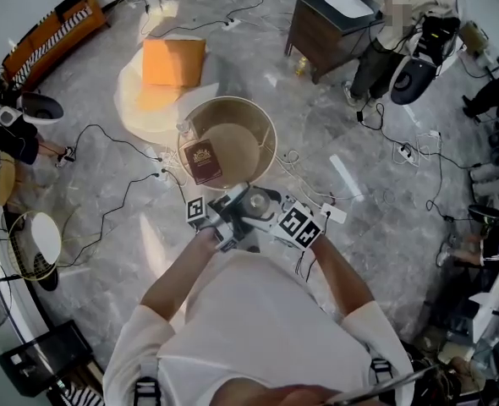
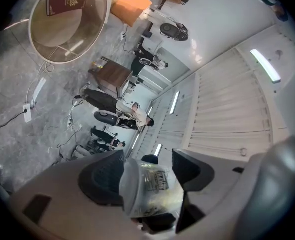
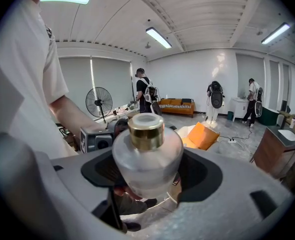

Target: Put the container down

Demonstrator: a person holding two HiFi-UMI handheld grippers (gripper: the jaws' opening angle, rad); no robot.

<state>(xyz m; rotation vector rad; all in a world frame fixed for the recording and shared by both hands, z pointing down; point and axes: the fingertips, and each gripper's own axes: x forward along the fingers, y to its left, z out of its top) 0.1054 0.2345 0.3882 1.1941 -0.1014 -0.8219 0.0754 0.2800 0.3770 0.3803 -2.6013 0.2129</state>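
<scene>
Grey marble floor (image 1: 385,218) w/ loose cables all over, and a round tan-topped table (image 1: 271,134) right in front of me.

My right gripper (image 3: 150,171) is clamped on the container (image 3: 146,149), which I take to be the frosted glass bottle w/ a gold collar. Pads sit wide apart on its fat belly, approx. at the widest part, w/ the neck standing up clear of the jaws. I'd judge it heavy for its size, rigid and breakable. Frosted glass gives some bite, but the curve could let it slide if I ease off early. The belly is the right place to hold; the collar is too narrow and prob. slick. It needs to go down flat on its base, no drop.

My left gripper (image 2: 147,176) has its jaws closed on a clear printed plastic piece (image 2: 150,186). It looks light and crushable; can't tell exactly what it is.

Pose: both forearms are pulled in front of my chest, grippers close together, just short of the table's near rim. The right one is held roughly level, bottle upright. The left one is rolled over, looking partly at the ceiling.

On the table lies a maroon booklet (image 1: 203,161), left of centre; the rest of the top is free for the bottle.
</scene>
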